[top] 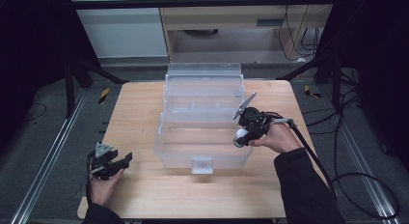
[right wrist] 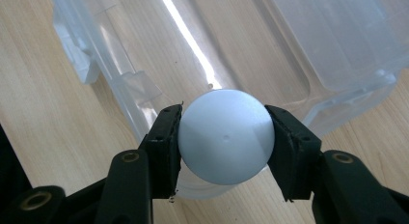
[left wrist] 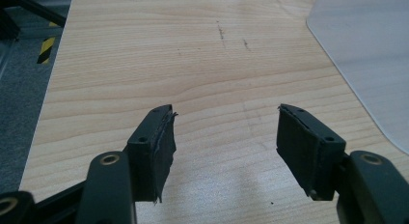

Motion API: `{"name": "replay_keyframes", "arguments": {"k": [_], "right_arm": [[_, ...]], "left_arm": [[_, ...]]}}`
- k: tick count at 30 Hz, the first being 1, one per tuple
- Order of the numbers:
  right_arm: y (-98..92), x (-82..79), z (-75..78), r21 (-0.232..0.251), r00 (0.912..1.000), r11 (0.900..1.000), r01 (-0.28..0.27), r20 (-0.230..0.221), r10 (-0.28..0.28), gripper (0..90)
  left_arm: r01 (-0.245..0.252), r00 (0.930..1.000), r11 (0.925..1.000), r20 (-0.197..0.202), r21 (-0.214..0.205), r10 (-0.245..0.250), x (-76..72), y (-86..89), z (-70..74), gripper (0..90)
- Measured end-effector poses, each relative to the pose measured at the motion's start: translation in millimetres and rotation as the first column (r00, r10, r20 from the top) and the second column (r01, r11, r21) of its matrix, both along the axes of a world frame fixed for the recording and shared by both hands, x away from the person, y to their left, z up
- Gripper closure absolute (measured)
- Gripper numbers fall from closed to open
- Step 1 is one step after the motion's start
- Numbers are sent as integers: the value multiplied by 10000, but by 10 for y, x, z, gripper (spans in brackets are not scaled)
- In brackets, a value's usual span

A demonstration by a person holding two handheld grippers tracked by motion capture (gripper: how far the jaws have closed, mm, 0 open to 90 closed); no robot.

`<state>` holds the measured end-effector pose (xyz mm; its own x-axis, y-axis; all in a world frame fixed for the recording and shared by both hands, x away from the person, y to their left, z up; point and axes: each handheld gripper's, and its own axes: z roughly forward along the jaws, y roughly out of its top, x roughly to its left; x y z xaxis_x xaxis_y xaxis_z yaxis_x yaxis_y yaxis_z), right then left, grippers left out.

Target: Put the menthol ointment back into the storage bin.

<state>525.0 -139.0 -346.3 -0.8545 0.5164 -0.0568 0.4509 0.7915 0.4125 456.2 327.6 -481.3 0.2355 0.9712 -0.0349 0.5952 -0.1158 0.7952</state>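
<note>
A clear plastic box [top: 166,142] with its lid raised at the back stands in the middle of the wooden table [top: 140,108]. My right gripper [top: 239,138] is shut on a white ball [top: 240,133] and holds it over the box's right front corner. Seen from the right gripper view, the white ball [right wrist: 225,136] sits squeezed between both pads, above the box's rim [right wrist: 140,84]. At the table's front left, my left gripper [top: 126,160] rests low over the wood. Its jaws stand wide apart in the left gripper view, my left gripper [left wrist: 224,130] holding nothing.
The box has a small latch tab [top: 202,164] on its front wall. A corner of the clear box [left wrist: 371,55] shows at the right in the left gripper view. Cables [top: 357,180] trail over the floor at the right. Bare wood lies left of and in front of the box.
</note>
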Motion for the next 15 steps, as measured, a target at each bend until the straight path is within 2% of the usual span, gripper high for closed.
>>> {"name": "replay_keyframes", "arguments": {"k": [15], "right_arm": [[31, 10, -250, -48, 9995, 9999, -126, -282, 124, 503]], "left_arm": [[-4, 10000, 10000, 9, 11, 4, 0, -1, 1, 383]]}}
